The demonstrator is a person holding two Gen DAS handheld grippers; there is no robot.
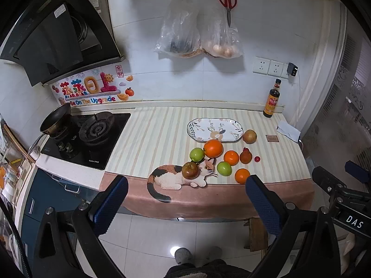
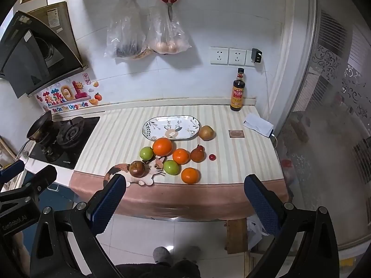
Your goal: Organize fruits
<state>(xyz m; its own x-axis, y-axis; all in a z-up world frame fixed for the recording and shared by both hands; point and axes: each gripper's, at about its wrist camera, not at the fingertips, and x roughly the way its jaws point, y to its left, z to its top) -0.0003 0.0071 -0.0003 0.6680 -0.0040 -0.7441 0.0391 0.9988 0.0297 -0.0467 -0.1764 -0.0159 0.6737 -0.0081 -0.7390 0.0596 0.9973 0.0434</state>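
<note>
Fruit lies loose on the striped cloth in front of an empty oval floral plate (image 1: pixel 214 129) (image 2: pixel 171 127): a large orange (image 1: pixel 213 148) (image 2: pixel 162 146), two smaller oranges (image 1: pixel 231 157) (image 1: pixel 242 175), two green apples (image 1: pixel 197 154) (image 1: pixel 224 168), a dark red apple (image 1: pixel 190 170) (image 2: pixel 137 168), a reddish pear (image 1: pixel 245 155) (image 2: pixel 198 153), a yellow-brown pear (image 1: pixel 249 136) (image 2: pixel 206 132) and a tiny red fruit (image 1: pixel 257 159). My left gripper (image 1: pixel 185 191) and right gripper (image 2: pixel 185 191) are both open and empty, held back from the counter's front edge.
A gas hob (image 1: pixel 88 136) with a pan (image 1: pixel 55 120) is at the left. A sauce bottle (image 1: pixel 272 99), a white charger (image 1: pixel 287 131) and a small card (image 1: pixel 271 138) sit at the right. Bags (image 1: pixel 199 37) and scissors (image 1: pixel 227 2) hang on the wall. A wooden stool (image 1: pixel 257 234) stands below.
</note>
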